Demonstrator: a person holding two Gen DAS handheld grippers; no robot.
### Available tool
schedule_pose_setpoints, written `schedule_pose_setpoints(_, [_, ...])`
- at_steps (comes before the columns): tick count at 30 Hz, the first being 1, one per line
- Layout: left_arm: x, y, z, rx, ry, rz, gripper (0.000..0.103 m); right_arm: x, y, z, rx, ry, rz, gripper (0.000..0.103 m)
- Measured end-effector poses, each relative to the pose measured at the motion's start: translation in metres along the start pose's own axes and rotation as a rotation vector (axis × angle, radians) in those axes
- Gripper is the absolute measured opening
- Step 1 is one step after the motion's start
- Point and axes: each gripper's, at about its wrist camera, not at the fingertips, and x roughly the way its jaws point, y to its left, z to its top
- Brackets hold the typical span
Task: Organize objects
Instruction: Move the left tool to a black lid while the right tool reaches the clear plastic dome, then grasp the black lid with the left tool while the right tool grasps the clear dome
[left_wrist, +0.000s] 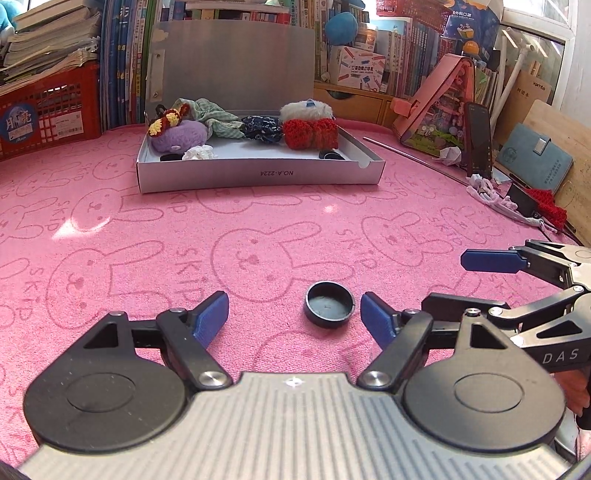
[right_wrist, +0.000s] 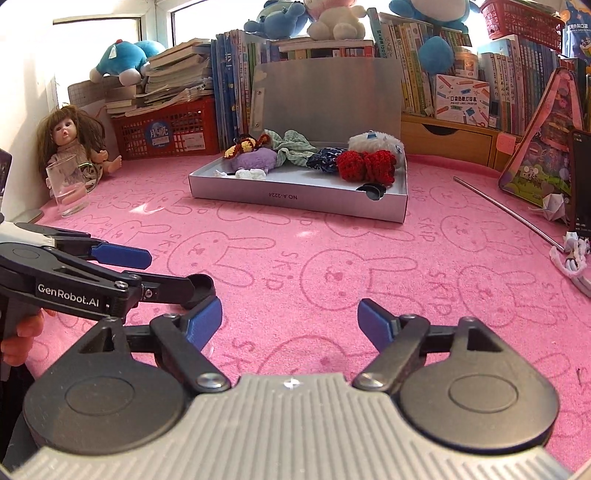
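On the pink mat (left_wrist: 258, 221), the left gripper (left_wrist: 294, 314) is spread wide around a black cap (left_wrist: 328, 303), which touches neither finger. The right gripper (right_wrist: 290, 314) gapes empty. From its view, the cap is mostly hidden.

One cap (left_wrist: 328, 304) – one box (left_wrist: 258, 173)

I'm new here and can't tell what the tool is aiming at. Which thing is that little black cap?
Start at the open grey box on the pink bunny mat. Come toward the left gripper: the black cap lies alone on the mat, just ahead of its open jaws, a shallow round dish, hollow side up.
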Motion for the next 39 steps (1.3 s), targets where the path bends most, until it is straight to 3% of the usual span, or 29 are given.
schedule_pose_setpoints(10, [0.006,0.004,0.001,-0.011,0.005,0.023,0.082,-0.006,0.018,-0.018,-0.044,0.025,0.069,0.091])
schedule_pose_setpoints(17, [0.009,-0.003,0.003,-0.008,-0.001,0.011,0.080,-0.001,0.037,-0.025,-0.116,0.027,0.069,0.091])
schedule_pose_setpoints(24, [0.011,-0.016,0.001,0.054,-0.008,-0.010,0.054,0.005,0.057,-0.029,-0.176,-0.010,0.030,0.091])
schedule_pose_setpoints(29, [0.012,-0.022,-0.002,0.085,-0.011,-0.005,0.051,0.006,0.062,-0.030,-0.143,-0.027,0.020,0.088])
schedule_pose_setpoints(33, [0.011,-0.020,-0.001,0.079,-0.020,-0.007,0.043,0.004,0.063,-0.033,-0.104,-0.043,0.010,0.082])
schedule_pose_setpoints(39, [0.007,-0.014,0.006,0.065,-0.045,0.014,0.039,0.005,0.066,-0.033,-0.071,-0.056,-0.017,0.071])
